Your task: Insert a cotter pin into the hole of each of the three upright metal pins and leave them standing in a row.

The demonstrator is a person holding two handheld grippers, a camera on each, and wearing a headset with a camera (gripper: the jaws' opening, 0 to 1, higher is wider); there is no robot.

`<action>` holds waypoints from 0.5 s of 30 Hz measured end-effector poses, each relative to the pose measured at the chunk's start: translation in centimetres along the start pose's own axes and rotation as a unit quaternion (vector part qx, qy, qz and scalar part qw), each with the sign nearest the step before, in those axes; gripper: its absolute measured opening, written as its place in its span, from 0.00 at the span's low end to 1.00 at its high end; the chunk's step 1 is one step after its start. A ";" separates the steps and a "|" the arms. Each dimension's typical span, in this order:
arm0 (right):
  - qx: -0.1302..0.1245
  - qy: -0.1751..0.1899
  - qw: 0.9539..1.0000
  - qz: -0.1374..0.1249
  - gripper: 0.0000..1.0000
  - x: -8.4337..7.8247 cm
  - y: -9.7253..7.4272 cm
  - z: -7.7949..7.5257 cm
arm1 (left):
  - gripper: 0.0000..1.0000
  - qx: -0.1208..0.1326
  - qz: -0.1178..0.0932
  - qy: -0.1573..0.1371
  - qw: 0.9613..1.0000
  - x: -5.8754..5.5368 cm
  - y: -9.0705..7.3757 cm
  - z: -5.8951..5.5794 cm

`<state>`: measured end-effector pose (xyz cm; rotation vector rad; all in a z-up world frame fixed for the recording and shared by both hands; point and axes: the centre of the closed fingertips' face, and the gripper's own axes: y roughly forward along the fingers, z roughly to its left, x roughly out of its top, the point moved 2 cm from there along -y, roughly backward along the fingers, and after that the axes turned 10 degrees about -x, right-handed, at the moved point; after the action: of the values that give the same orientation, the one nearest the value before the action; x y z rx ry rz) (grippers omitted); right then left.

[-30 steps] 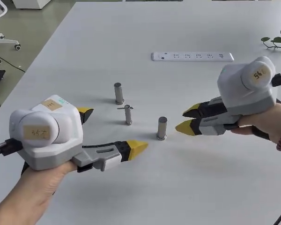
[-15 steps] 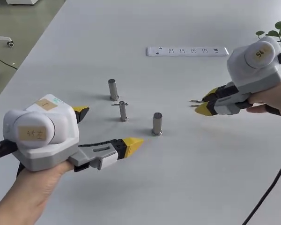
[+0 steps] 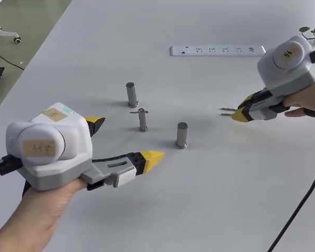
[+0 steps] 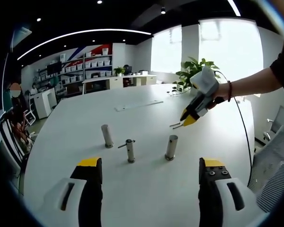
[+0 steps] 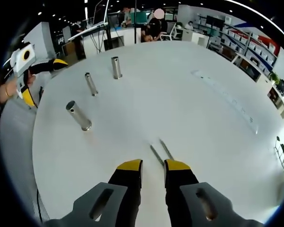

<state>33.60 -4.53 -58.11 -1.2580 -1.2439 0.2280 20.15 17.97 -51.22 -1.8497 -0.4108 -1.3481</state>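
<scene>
Now the right gripper [image 3: 240, 115] has drawn back to the right, well apart from the nearest upright pin [image 3: 182, 135] it hovered beside a second ago. Its jaws are pinched almost together on a cotter pin [image 3: 227, 111], whose two legs poke out toward the row. Meanwhile the left gripper [image 3: 123, 139] hangs spread wide and empty, facing the pins, where the middle pin [image 3: 142, 119] carries a second cotter pin [image 3: 138, 111] through its top.
</scene>
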 end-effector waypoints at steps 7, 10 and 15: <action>0.003 -0.015 1.000 0.026 0.10 -1.0 0.6 -0.4 | 0.82 -0.002 0.005 -0.005 1.000 -0.4 0.0 0.0; 0.004 -0.020 0.999 0.033 0.08 -1.3 1.1 -0.7 | 0.82 -0.003 0.007 -0.005 1.000 -0.6 0.0 -0.1; 0.007 -0.029 0.999 0.040 0.06 -1.3 1.0 -0.9 | 0.81 -0.002 0.007 -0.006 1.000 -0.8 -0.1 0.0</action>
<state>34.34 -5.59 -59.48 -1.2977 -1.2412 0.3330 19.77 18.14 -51.89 -1.8619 -0.4012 -1.3295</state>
